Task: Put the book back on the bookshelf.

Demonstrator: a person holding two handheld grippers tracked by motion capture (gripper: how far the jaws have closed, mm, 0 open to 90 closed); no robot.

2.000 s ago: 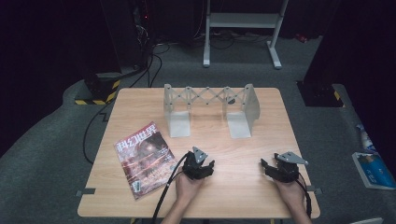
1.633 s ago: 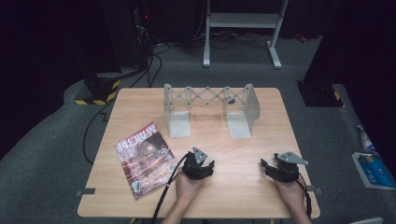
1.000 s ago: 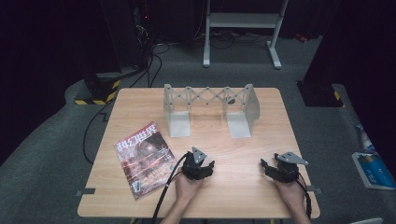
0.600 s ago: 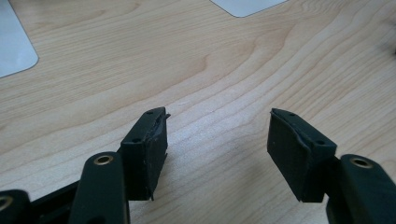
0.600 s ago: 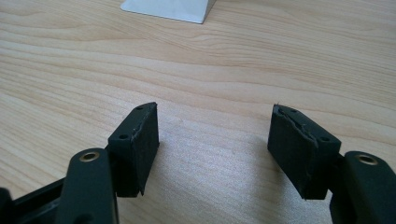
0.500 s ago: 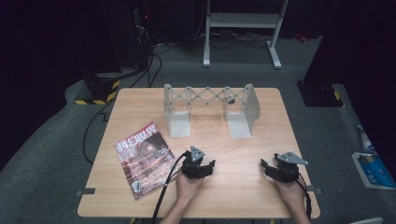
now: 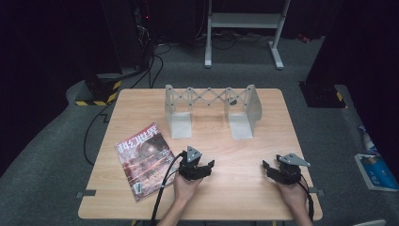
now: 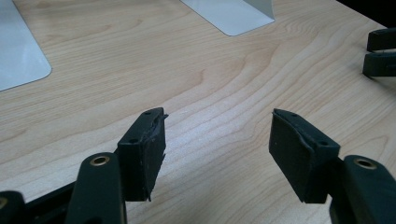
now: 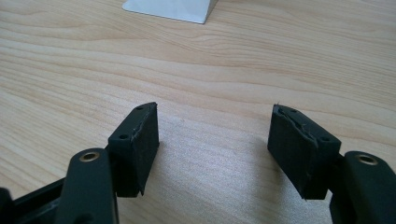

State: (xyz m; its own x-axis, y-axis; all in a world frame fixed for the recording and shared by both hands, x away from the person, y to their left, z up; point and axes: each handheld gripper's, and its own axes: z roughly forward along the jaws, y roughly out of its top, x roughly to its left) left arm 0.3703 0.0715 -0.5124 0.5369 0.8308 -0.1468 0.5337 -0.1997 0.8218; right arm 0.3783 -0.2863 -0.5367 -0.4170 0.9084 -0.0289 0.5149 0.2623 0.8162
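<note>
The left tool (image 7: 203, 165) was held low over the table (image 7: 141, 106) near its front edge, just right of the magazine (image 7: 143, 160); its jaws were spread apart with bare wood between them, as was seen in the left gripper view (image 8: 217, 140), and nothing was pinched. The magazine, nearest to that tool, was laid flat on the left front part of the table, cover up and turned at a slant, with the tool's cable draped across its lower right corner; whether the tool's body touched the cover could not be told. The right tool (image 7: 270, 168) was held near the front right of the table, well apart from the left one; its jaws were likewise spread, with only wood grain between them in the right gripper view (image 9: 215, 135). A grey folding rack (image 7: 211, 101) was stood toward the far side of the table, its two flat feet pointed toward the person.
</note>
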